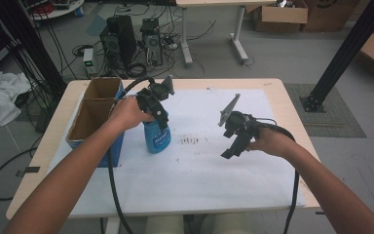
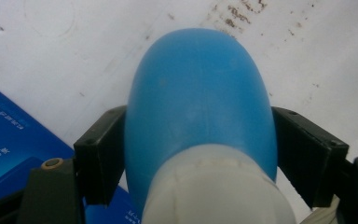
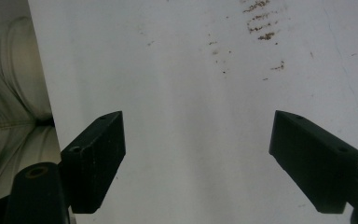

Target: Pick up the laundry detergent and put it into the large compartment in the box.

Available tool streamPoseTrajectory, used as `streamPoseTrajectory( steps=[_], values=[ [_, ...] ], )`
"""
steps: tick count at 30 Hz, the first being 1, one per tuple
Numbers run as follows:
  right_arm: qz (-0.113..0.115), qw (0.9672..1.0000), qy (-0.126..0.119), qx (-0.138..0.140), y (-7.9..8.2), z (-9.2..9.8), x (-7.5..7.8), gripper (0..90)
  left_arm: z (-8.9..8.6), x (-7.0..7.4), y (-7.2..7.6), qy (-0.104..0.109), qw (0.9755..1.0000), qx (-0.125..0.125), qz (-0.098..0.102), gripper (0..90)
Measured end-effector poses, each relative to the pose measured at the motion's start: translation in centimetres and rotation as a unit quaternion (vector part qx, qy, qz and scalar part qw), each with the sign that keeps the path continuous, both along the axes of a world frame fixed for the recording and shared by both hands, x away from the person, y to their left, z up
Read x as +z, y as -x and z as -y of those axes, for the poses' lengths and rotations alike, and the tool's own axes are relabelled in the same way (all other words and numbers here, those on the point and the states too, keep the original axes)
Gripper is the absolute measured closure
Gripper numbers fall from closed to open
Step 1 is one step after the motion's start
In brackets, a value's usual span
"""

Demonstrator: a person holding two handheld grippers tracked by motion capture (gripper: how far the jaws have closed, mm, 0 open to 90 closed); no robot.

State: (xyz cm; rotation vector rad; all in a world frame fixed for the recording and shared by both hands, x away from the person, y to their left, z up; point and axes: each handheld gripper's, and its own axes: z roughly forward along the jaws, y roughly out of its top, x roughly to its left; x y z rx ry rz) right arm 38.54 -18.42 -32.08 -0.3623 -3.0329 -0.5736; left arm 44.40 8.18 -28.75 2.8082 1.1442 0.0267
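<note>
The left forearm reaches in from the lower left of the high view, slanting up toward the table's middle, and its hand holds the left gripper [image 1: 158, 116] clamped on a blue bottle [image 1: 156, 138] that stands upright on the white sheet [image 1: 199, 180]. In the left gripper view the two black jaws press against either side of the bottle's blue body, just below its pale neck, with the bottle [image 2: 200, 112] seen from above. The bottle stands just beside an open cardboard box [image 1: 91, 117] with blue side walls, which sits along the table's left edge; whether the bottle touches it I cannot tell. A corner of that blue wall shows at the lower left of the left gripper view. The right forearm comes in from the lower right, and its hand holds the right gripper [image 1: 233, 146] above the sheet, well apart from the bottle, its jaws tilted down toward the surface. In the right gripper view those jaws stand spread wide with nothing between them, over bare white sheet marked by a patch of brown specks [image 3: 261, 21]. Between the bottle and the right gripper lies open sheet carrying the same speckled stain [image 1: 191, 141]. The sheet's near half is bare up to the table's [image 1: 292, 107] front edge.
</note>
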Motion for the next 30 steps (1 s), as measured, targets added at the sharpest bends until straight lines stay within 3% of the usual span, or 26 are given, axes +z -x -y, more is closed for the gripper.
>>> streamPoseTrajectory(
  steps=[30],
  values=[
    [0.002, 1.0, -0.002, 0.002, -0.01, -0.02, -0.04, 18.3, 0.04, -0.05, 0.06, -0.001, 1.0, 0.004, 0.007, 35.1]
  ],
)
